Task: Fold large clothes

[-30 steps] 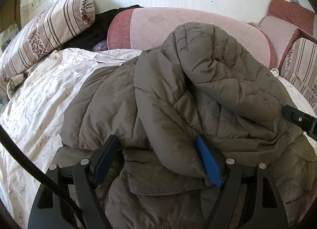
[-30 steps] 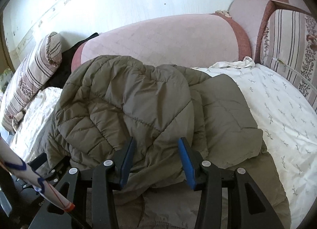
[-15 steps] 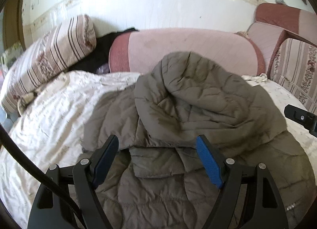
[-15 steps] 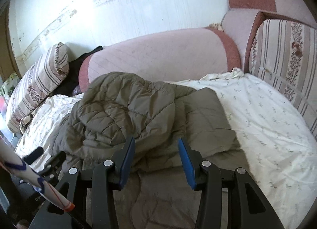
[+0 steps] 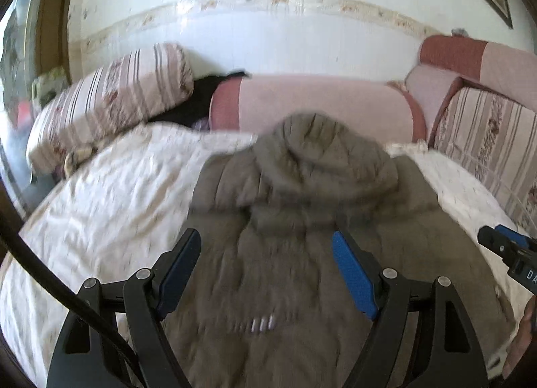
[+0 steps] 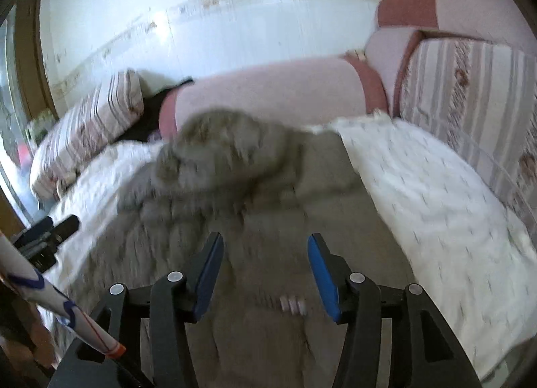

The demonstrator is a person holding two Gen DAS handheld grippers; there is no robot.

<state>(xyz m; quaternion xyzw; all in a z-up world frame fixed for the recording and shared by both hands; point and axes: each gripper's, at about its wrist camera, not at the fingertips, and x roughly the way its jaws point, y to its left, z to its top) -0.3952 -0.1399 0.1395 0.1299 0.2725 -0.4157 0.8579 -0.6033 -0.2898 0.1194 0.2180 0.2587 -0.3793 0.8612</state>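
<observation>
A large olive-grey quilted hooded jacket (image 5: 302, 220) lies on the bed, its hood bunched at the far end; it also shows in the right wrist view (image 6: 255, 193). Both views are motion-blurred. My left gripper (image 5: 266, 263) is open and empty, raised above the near part of the jacket. My right gripper (image 6: 265, 265) is open and empty, also above the jacket's near part. The right gripper's tip shows at the right edge of the left wrist view (image 5: 506, 250); the left gripper shows at the left edge of the right wrist view (image 6: 50, 233).
A white floral sheet (image 5: 110, 193) covers the bed. A pink bolster (image 5: 312, 102) lies along the far wall, a striped pillow (image 5: 110, 99) at far left, striped and pink cushions (image 5: 486, 133) at right. A dark garment (image 5: 201, 99) lies behind the bolster.
Both grippers have pulled back and up from the jacket, staying open. The jacket now looks smaller and farther, with more wall and bed in view.
</observation>
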